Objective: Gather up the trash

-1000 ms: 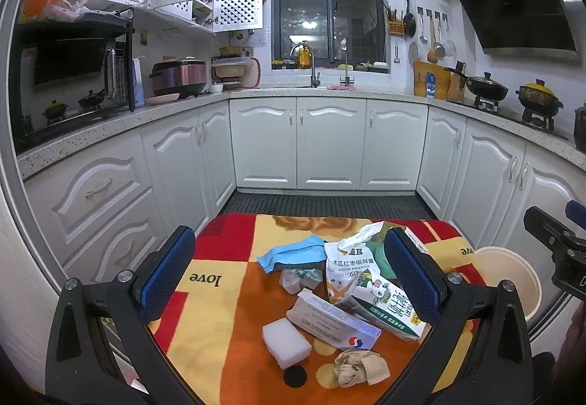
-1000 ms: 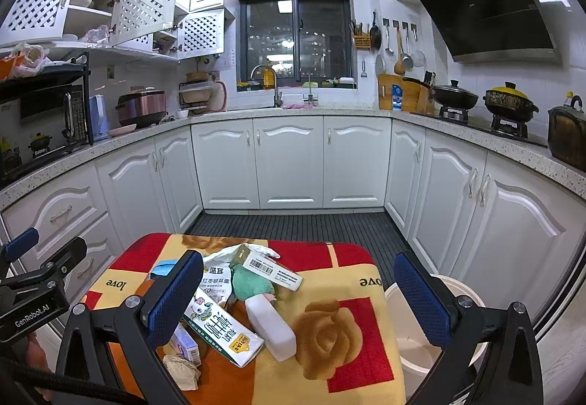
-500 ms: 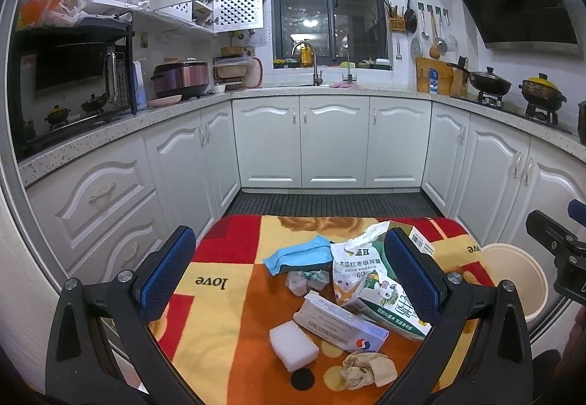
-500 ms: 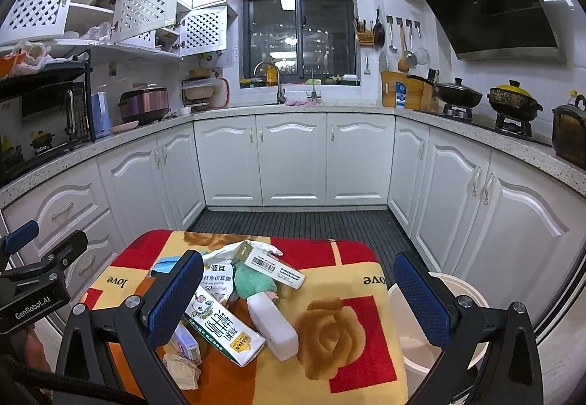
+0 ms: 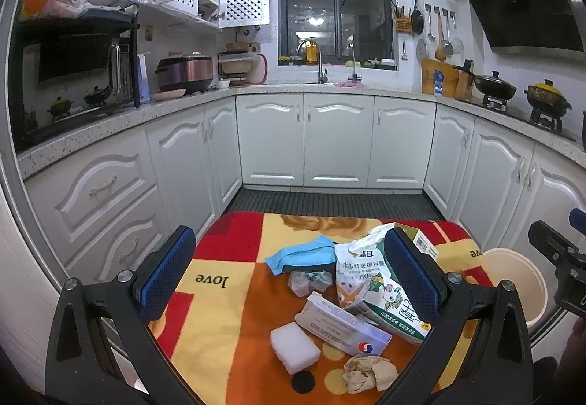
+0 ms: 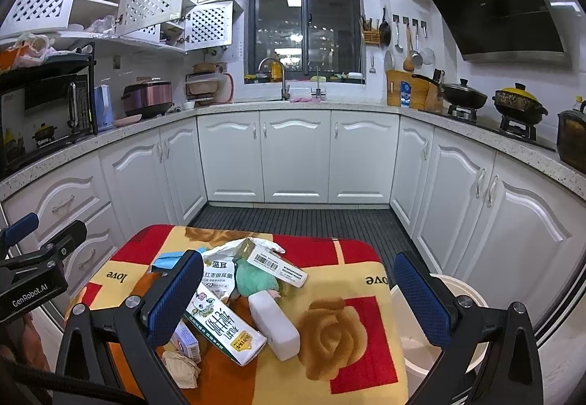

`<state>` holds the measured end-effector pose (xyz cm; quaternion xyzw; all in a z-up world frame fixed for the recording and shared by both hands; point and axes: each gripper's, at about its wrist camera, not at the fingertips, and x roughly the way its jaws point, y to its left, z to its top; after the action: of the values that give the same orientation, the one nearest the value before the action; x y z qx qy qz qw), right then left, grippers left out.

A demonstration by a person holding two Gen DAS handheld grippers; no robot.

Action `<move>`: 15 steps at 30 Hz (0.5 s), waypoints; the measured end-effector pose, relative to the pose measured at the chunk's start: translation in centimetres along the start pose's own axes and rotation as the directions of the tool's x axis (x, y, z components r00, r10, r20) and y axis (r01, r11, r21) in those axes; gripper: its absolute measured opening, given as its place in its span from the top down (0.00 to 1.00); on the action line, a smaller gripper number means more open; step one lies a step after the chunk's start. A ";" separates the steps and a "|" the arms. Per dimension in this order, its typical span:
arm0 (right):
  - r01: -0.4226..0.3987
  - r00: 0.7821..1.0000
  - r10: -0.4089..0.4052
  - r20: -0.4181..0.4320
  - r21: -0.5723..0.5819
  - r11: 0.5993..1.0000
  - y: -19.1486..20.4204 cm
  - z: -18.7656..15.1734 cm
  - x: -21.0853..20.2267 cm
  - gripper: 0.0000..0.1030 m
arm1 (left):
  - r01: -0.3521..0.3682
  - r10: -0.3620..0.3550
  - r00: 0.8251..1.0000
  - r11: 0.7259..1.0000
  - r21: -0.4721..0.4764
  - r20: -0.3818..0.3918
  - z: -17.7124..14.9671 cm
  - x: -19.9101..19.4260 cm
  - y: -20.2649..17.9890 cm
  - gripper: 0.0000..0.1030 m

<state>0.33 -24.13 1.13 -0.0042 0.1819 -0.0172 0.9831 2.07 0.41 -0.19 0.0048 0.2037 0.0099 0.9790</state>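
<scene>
Hovering level above the littered table (image 5: pixel 227 342), left gripper (image 5: pixel 289 275) and right gripper (image 6: pixel 298 298) hold fingers spread, empty.

Soft printed cloth table cover (image 5: pixel 227 324), glossy carton (image 6: pixel 223 328), matt foam block (image 5: pixel 295 347) (white), crumpled paper (image 5: pixel 370 372)

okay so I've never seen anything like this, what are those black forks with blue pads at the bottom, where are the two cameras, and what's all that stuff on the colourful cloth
Those forks are hand-held grippers: a person carries one in each hand, each with a fisheye camera looking along its two fingers. One picture comes from the left gripper, the other from the right gripper. Both are open and hold nothing. On the flowered tablecloth lies trash: a milk carton, a white foam block, a torn snack bag, a flat white box, a blue packet and crumpled paper. The cream bin stands beside the table.
</scene>
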 end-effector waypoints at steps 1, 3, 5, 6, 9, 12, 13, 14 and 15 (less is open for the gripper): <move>0.001 1.000 -0.001 -0.011 -0.009 1.000 0.0 0.0 0.1 0.00 | -0.004 0.004 1.000 1.000 0.010 -0.001 -0.1 0.1 -0.1 0.01; 0.004 1.000 -0.005 -0.021 -0.010 1.000 0.0 0.0 0.4 0.00 | -0.023 0.024 1.000 0.998 0.056 -0.015 -0.1 0.3 -0.3 0.01; 0.006 1.000 -0.006 -0.026 -0.010 1.000 0.0 0.0 0.7 0.00 | -0.005 0.006 1.000 1.000 0.017 -0.015 -0.1 0.3 -0.2 0.01; 0.002 1.000 -0.002 -0.030 0.000 1.000 0.0 0.0 0.7 0.00 | -0.005 0.006 1.000 1.000 0.024 -0.014 -0.1 0.4 -0.3 0.01; 0.005 0.999 -0.006 -0.032 -0.016 1.000 -0.1 -0.1 0.8 0.00 | -0.009 0.010 1.000 0.999 0.039 -0.015 -0.1 0.5 -0.4 0.01; 0.000 0.999 0.000 -0.037 -0.004 1.000 -0.1 -0.2 0.9 0.00 | -0.015 0.016 1.000 0.998 0.054 -0.015 -0.1 0.6 -0.5 0.01; 0.000 0.999 0.000 -0.034 -0.004 1.000 -0.1 -0.2 0.9 0.00 | -0.006 0.007 1.000 1.000 0.030 -0.011 -0.1 0.5 -0.4 0.01; -0.007 1.000 0.008 -0.030 0.016 1.000 -0.2 -0.3 0.8 0.00 | -0.007 0.007 1.000 1.000 0.029 -0.012 -0.1 0.5 -0.4 0.01; -0.008 1.000 0.008 -0.029 0.014 1.000 -0.2 -0.3 0.9 0.00 | -0.007 0.007 1.000 1.000 0.030 -0.014 -0.1 0.6 -0.4 0.01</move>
<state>1.04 -24.35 0.55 0.0034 0.1960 -0.0145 0.9805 2.56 -0.01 -0.54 0.0200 0.2109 0.0104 0.9773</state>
